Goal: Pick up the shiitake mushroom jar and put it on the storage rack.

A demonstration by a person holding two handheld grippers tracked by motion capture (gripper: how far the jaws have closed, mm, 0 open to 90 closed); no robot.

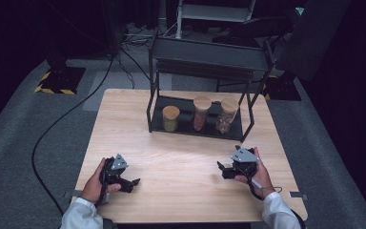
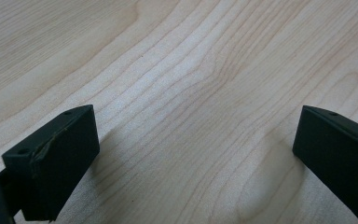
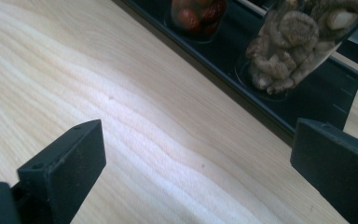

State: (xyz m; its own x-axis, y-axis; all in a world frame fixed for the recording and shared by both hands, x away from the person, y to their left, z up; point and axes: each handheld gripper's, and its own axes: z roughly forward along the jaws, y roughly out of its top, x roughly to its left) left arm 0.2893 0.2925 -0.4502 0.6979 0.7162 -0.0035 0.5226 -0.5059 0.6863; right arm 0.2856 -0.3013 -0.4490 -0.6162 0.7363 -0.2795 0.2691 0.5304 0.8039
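Black left gripper (image 1: 134,182) wide open, empty, above wooden table (image 1: 181,162); right gripper (image 1: 220,166) likewise, holding nothing.

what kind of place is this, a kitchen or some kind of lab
Most likely a recording studio or lab, not a kitchen. A lone wooden table stands on grey carpet amid black drapes, with cables on the floor and yellow-and-black striped stand bases. The black rack holding three jars looks like a staged prop.

Three jars (image 1: 200,113) stand in the rack (image 1: 155,126), behind both tools on the table (image 1: 181,162).
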